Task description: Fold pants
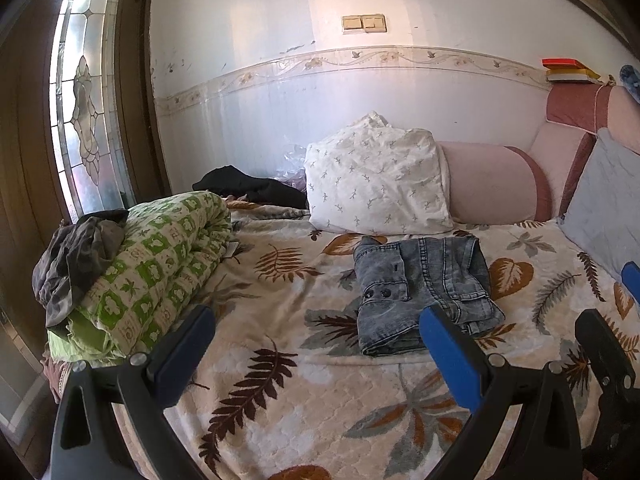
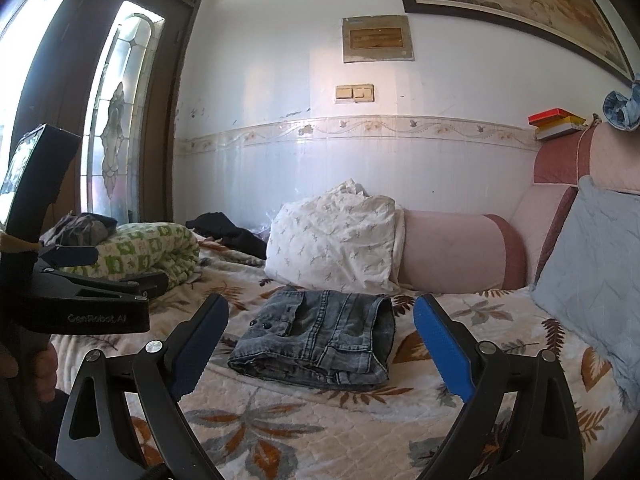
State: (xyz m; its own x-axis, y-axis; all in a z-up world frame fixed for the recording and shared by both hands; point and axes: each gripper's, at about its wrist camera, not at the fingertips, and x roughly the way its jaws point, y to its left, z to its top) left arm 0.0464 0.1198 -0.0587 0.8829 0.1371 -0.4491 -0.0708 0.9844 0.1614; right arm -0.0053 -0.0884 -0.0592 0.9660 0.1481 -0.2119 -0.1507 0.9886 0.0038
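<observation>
Grey-blue denim pants (image 1: 424, 292) lie folded into a compact rectangle on the leaf-patterned bedspread (image 1: 280, 392), just before the pillows. My left gripper (image 1: 316, 320) is open and empty, hovering short of the pants and slightly left of them. In the right wrist view the same folded pants (image 2: 316, 340) rest between and beyond my open right gripper (image 2: 320, 312), which holds nothing. The left gripper's body (image 2: 80, 292) shows at the left edge there, held by a hand. The right gripper's fingers (image 1: 600, 344) appear at the right of the left wrist view.
A white patterned pillow (image 1: 376, 176) and a pink bolster (image 1: 496, 184) sit behind the pants. A rolled green-and-white quilt (image 1: 160, 268) with dark clothing (image 1: 76, 256) on top lies left. A grey-blue cushion (image 2: 592, 276) leans against the headboard at right. Black clothes (image 1: 248, 188) lie by the wall.
</observation>
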